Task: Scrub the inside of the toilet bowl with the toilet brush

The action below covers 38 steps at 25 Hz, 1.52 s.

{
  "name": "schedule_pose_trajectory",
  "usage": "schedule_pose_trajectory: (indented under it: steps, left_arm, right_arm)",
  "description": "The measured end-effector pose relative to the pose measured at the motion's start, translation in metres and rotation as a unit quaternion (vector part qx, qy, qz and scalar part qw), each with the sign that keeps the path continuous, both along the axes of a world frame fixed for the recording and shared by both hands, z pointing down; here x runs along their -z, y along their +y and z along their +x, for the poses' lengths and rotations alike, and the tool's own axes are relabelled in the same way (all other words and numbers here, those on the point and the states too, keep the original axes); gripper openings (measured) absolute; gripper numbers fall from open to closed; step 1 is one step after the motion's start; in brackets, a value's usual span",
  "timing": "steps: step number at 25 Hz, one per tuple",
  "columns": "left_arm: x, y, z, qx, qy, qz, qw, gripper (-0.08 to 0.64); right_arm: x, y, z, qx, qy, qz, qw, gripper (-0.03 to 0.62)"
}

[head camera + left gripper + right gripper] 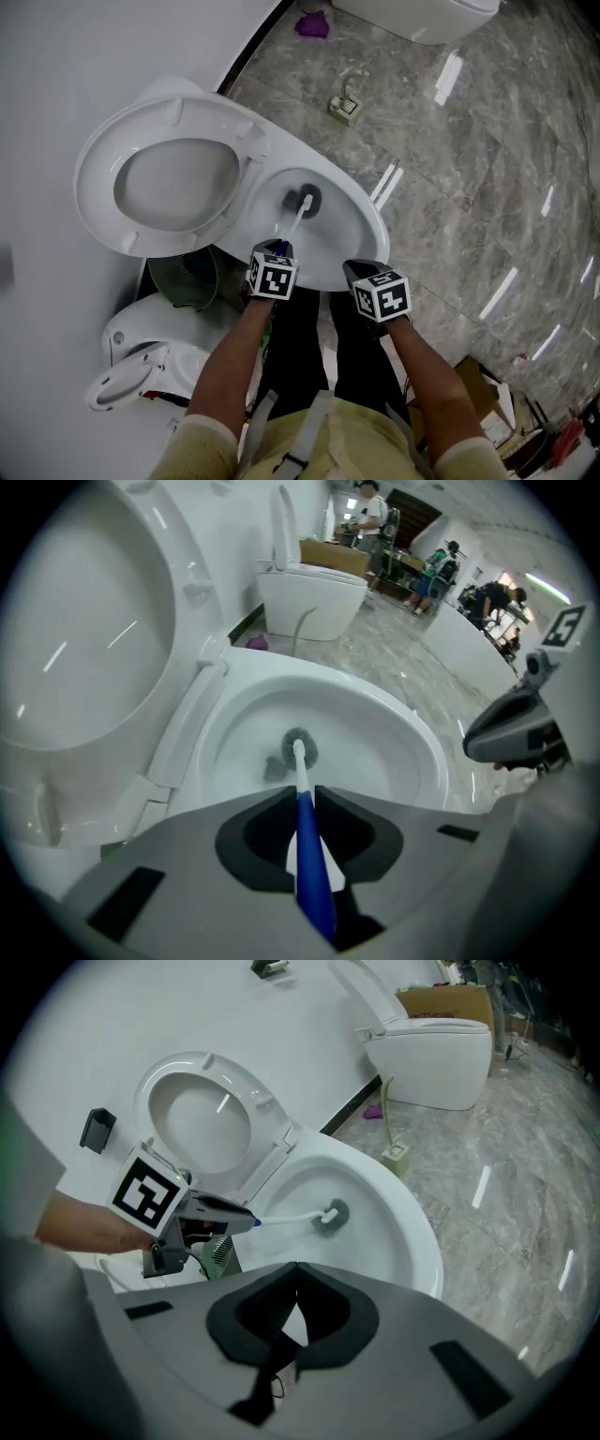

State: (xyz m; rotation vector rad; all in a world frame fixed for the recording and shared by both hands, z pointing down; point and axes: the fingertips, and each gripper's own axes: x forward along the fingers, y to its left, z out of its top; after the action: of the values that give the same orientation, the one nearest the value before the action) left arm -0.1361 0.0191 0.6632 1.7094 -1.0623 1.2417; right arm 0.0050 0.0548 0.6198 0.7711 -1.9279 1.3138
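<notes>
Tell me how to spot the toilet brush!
Find the white oval toilet bowl with its seat lifted. Down in its middle sits a dark grey round bristle head on a thin white stick: the toilet brush. Its blue handle is pinched in the left gripper, unlike anything nearby.

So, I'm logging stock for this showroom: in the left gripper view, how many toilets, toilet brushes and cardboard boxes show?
Toilets: 2, near toilet and far toilet
Toilet brush: 1
Cardboard box: 1
Total: 4
</notes>
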Motion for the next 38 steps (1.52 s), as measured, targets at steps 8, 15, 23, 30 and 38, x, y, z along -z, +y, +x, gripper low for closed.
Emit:
schedule_pose_trajectory:
  steps: [8,15,23,30,38]
  left_arm:
    - [0.005,0.014,0.031,-0.119,-0.006,-0.010,0.9929,0.066]
    - [0.005,0.031,0.038,-0.182,0.002,-0.023,0.9831,0.067]
    - [0.005,0.063,0.038,-0.278,-0.015,-0.035,0.9597,0.067]
    - [0.004,0.077,0.024,-0.293,-0.037,-0.047,0.9542,0.066]
    - [0.004,0.078,-0.009,-0.294,-0.074,-0.058,0.9511,0.066]
  right_arm:
    - [0.003,0.005,0.004,-0.006,0.001,0.000,1.000,0.015]
    - [0.001,0.014,0.000,-0.004,-0.002,-0.006,1.000,0.015]
    - [0.002,0.018,-0.006,0.003,-0.003,-0.007,1.000,0.015]
    - [-0.001,0.021,-0.012,0.014,-0.001,-0.009,1.000,0.015]
    - [-0.006,0.026,-0.024,0.032,0.001,-0.013,0.999,0.015]
